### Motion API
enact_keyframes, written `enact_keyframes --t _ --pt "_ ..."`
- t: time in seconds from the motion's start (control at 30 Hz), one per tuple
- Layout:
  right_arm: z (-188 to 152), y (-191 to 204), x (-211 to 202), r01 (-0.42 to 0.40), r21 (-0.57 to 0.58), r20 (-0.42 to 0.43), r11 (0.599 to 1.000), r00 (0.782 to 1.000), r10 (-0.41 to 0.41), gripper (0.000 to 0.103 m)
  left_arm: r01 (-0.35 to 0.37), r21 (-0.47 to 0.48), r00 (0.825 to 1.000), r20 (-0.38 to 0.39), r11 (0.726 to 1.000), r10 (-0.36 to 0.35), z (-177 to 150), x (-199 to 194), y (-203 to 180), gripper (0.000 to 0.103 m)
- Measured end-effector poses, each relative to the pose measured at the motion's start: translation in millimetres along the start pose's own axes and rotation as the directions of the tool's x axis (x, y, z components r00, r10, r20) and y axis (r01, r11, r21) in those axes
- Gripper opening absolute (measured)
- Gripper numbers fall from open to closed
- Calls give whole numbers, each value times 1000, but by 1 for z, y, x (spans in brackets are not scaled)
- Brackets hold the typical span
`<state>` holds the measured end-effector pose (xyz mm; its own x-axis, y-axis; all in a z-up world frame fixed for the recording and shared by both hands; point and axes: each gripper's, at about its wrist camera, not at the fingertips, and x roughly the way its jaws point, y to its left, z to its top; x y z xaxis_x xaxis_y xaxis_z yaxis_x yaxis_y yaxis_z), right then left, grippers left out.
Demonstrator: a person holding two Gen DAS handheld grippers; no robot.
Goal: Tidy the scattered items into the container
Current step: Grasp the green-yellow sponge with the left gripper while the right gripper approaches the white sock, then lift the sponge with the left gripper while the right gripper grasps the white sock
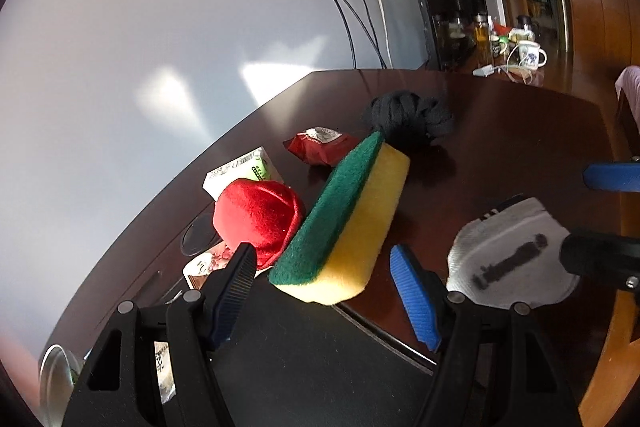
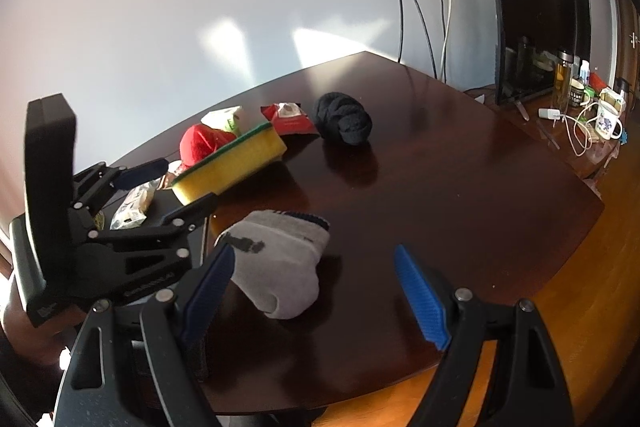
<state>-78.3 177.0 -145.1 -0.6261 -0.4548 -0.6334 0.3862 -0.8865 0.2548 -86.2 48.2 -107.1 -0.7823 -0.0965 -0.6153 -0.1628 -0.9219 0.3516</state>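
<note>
While both tools (image 1: 324,283) (image 2: 316,291) gape, the sponge (image 1: 352,223) overhangs the tray's edge (image 1: 384,335).

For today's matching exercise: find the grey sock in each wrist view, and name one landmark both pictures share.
Left wrist view: the grey sock lies at lower right on the dark table, right of the yellow-and-green sponge.
Right wrist view: the grey sock lies at lower centre, ahead of the open right claw.
Shared landmark: the black knotted cloth farther back on the table.
</note>
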Motion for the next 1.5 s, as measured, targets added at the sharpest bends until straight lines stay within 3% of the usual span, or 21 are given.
enact_keyframes --t 0.3,0.5,0.57,0.6,0.67,0.87,1.17,1.5 --pt "-1 -6 1 -2 7 -4 1000 1000 3 84 -108 94 994 -11 990 110 -4 12 -12 71" --pt "-1 -7 1 -5 8 0 1000 1000 5 84 -129 110 991 -13 986 131 -1 15 -14 71" --pt "-2 -5 2 -3 3 -2 1000 1000 3 84 -124 115 992 -16 986 126 -1 16 -15 67" --pt "-2 -5 1 -2 1 -1 1000 1000 2 84 -121 117 992 -17 986 124 -2 16 -15 55" --pt "-2 -5 1 1 -1 0 1000 1000 -1 84 -117 121 993 -20 986 120 -2 16 -16 43" --pt "-1 -5 4 3 -10 -8 1000 1000 -3 84 -113 94 993 -15 989 115 -1 16 -11 39" --pt "4 -8 10 0 -62 -26 998 1000 -1 84 -62 -18 998 -7 998 62 -4 3 13 39" --pt "15 12 18 -76 -156 -60 985 996 67 84 -25 -88 999 22 996 27 -2 -10 21 39"
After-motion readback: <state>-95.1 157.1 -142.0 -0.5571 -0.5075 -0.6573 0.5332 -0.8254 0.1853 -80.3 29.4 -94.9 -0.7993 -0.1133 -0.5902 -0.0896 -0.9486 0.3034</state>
